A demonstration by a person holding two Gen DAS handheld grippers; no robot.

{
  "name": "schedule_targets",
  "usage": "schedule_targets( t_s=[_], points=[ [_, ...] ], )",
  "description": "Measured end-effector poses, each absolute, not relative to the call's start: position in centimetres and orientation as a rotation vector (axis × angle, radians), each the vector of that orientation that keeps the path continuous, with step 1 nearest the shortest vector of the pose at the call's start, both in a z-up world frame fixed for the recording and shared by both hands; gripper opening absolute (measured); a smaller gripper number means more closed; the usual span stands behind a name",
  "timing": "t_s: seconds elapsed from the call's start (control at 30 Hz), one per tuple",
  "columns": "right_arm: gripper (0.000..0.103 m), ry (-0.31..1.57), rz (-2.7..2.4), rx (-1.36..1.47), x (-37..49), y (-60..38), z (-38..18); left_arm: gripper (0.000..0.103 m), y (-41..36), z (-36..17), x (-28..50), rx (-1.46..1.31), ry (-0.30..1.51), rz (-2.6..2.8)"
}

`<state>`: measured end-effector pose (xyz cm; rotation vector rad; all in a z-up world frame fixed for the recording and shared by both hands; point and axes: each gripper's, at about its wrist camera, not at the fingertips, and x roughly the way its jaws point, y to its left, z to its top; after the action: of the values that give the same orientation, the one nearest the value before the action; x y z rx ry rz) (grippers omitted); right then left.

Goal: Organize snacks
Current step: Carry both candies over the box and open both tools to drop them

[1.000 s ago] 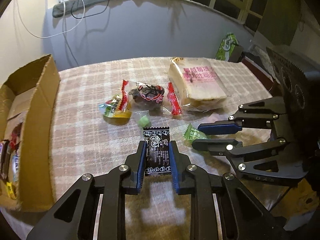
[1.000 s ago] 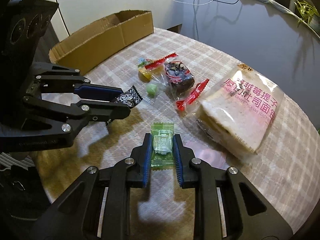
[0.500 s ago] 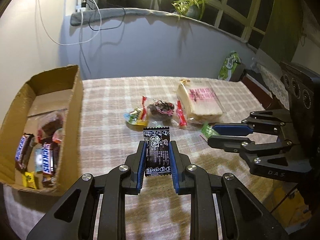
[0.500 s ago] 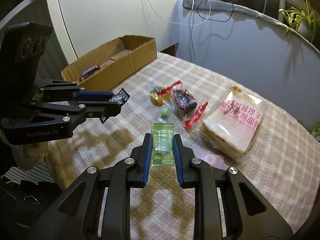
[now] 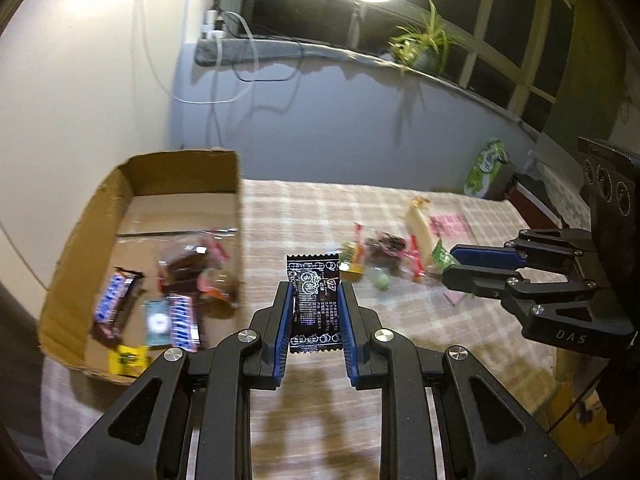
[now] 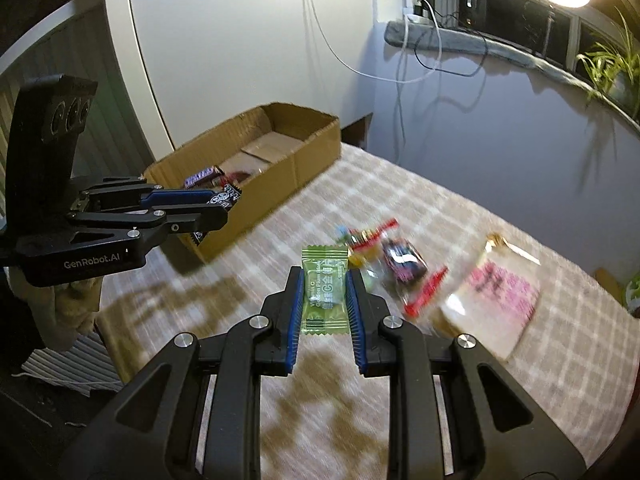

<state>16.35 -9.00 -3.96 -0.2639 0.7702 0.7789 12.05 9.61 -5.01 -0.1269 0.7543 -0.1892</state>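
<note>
Left tongs (image 5: 314,312) clamp a black sachet (image 5: 315,300); right tongs (image 6: 325,300) clamp a green sachet (image 6: 324,290); both are held clear above the counter (image 6: 460,392); step in hand: transfer; next, position over the cardboard box (image 5: 100,216) and release.

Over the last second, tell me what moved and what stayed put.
Both tongs rose off the table and swung toward the cardboard box, each carrying its snack: the left tongs kept the black packet, the right tongs kept the green candy. Nothing was picked up or released. The bread bag and the other wrapped snacks stayed on the checked cloth.
</note>
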Motion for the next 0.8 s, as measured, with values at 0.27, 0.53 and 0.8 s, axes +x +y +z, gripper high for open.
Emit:
schedule_targets(
  t_s=[0.27,0.53,0.8],
  points=[
    [0.022,0.75,0.82,-0.276,18.2,-4.8,-3.1,0.021,13.3,-4.9,12.2,-0.154,0.737,-0.116],
    [0.022,0.74,0.853,-0.303,20.6,0.0,-3.0,0.021,15.8,-5.6,12.4,-0.173,0.746,-0.079],
    [0.022,0.752,0.875,-0.316,23.4,4.6,-3.6,0.021,17.3,-6.2,13.0,-0.195,0.756,-0.057]
  ],
)
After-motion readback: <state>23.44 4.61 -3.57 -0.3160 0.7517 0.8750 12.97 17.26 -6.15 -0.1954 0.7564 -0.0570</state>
